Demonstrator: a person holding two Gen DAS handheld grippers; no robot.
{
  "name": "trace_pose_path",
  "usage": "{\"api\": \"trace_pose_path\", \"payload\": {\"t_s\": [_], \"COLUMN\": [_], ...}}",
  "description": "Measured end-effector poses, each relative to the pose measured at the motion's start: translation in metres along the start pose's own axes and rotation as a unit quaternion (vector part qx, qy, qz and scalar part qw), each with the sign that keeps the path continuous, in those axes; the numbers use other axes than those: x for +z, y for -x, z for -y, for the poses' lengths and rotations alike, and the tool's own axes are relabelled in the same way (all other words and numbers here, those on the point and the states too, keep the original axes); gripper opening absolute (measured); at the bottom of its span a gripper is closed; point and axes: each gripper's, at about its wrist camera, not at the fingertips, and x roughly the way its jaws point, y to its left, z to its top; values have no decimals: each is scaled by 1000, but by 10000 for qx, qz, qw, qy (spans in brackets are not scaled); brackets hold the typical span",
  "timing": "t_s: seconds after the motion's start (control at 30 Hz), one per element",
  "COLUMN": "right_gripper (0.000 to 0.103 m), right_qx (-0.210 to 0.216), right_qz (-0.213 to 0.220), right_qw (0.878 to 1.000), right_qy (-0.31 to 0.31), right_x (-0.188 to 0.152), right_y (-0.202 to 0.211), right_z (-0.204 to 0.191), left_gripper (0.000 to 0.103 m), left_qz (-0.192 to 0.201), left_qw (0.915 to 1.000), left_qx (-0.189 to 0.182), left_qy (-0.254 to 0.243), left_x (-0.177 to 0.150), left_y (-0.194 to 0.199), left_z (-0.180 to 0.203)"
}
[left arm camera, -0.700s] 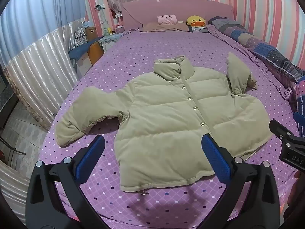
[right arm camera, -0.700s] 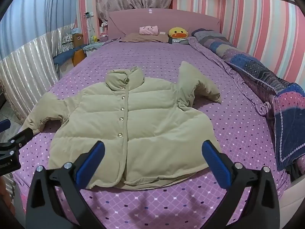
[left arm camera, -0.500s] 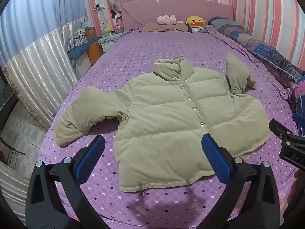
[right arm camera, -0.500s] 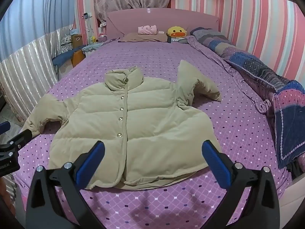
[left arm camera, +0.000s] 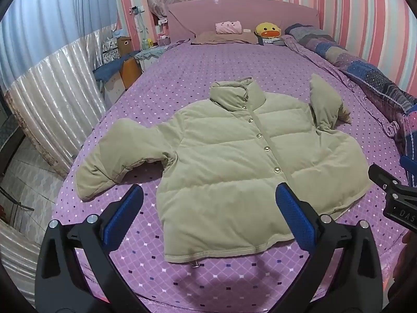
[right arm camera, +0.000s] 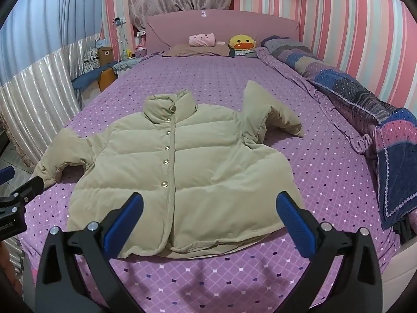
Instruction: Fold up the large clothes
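A beige puffer jacket (left arm camera: 229, 161) (right arm camera: 182, 172) lies front up and buttoned on the purple dotted bed, collar toward the headboard, hem toward me. One sleeve (left arm camera: 117, 156) stretches out to the left. The other sleeve (right arm camera: 268, 112) is bent and sticks up at the right. My left gripper (left arm camera: 208, 216) hovers open above the hem's left part, nothing between its blue pads. My right gripper (right arm camera: 208, 216) hovers open above the hem's right part, also holding nothing. Each gripper's tip shows at the edge of the other's view.
A rolled patchwork quilt (right arm camera: 365, 99) runs along the bed's right side. Pillows and a yellow duck plush (right arm camera: 241, 42) sit by the pink headboard (right arm camera: 221, 26). Boxes and a silver curtain (left arm camera: 52, 99) stand left of the bed; tiled floor lies below.
Both views have shifted only slightly; the jacket lies as before and both grippers stay wide open.
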Motion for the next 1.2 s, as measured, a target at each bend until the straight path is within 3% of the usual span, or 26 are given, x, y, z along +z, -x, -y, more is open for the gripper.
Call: {"api": "trace_pose_path", "payload": {"t_s": [1.2], "right_gripper": [102], "right_qx": [72], "right_qz": [23], "right_qw": [10000], "right_qy": [16], "right_x": [5], "right_y": [1], "right_z": [1], "left_gripper": [100], "left_qz": [-34], "left_qw": [10000], "left_qx": [-2], "left_qy": [77], "left_x": [-2], "left_y": [-4], "left_z": [-9]}}
